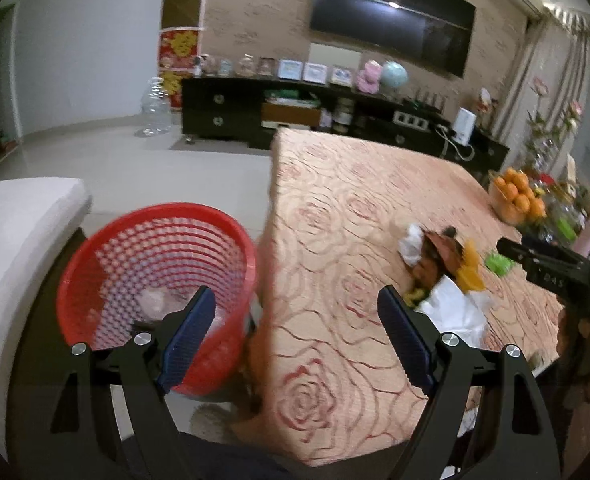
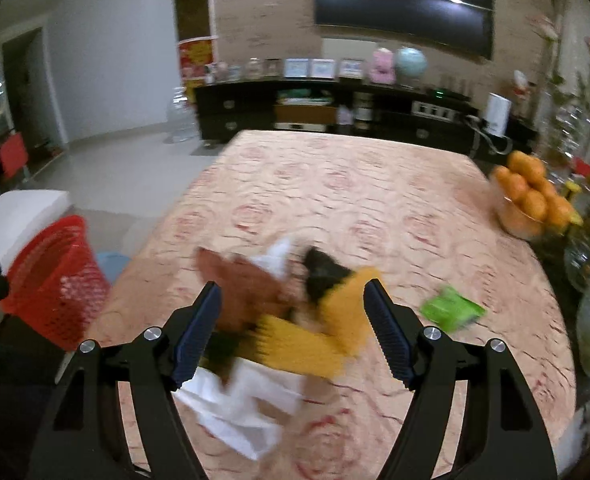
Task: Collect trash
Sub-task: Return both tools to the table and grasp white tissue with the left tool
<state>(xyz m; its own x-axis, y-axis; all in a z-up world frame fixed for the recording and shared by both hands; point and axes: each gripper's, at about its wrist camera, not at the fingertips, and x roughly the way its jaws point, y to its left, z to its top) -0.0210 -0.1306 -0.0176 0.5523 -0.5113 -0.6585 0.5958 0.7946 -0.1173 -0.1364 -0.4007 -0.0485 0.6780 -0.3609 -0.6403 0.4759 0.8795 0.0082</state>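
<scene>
right wrist view: the right claw (image 2: 291, 312) stands wide and empty, the trash pile (image 2: 279, 320) at lower centre between its jaws; the left claw (image 1: 295, 316), wide too, hangs nearer the red basket (image 1: 155, 264).

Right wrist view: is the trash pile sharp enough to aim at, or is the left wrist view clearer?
Right wrist view: the trash pile is smeared by motion blur, edges soft. Left wrist view: the pile is smaller but somewhat crisper; the red basket is slightly blurred. Both bend straight lines, fisheye.
</scene>
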